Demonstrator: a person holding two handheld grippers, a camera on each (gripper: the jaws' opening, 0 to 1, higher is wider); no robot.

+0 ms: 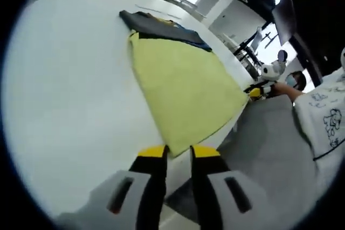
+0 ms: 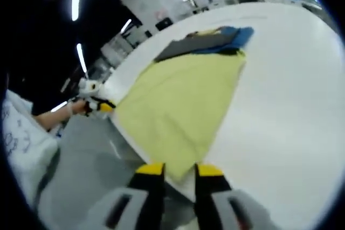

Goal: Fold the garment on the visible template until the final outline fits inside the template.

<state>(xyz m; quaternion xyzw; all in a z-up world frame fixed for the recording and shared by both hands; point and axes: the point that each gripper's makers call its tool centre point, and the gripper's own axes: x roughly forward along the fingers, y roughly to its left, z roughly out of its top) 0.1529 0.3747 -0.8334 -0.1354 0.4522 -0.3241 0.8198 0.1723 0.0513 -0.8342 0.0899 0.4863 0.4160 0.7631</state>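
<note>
A soft, matte yellow fabric garment (image 1: 183, 92), roughly trapezoidal, is spread on the smooth white table (image 1: 64, 95). Its near corners are pinched between the yellow-tipped jaws of the left gripper (image 1: 179, 151) and right gripper (image 2: 180, 169). No writing is readable.

Left gripper (image 1: 178, 152) sits right at the near corner of the yellow garment (image 1: 183, 87), its yellow-tipped jaws a little apart with that corner poking in between them. The cloth lies spread flat across the white table (image 1: 70, 95), and at its far end there's a dark folded piece (image 1: 156, 27) with a bit of blue showing. Off to the right, the other gripper (image 1: 257, 91) is at the garment's far corner, in a person's hand (image 1: 281, 89).
</note>
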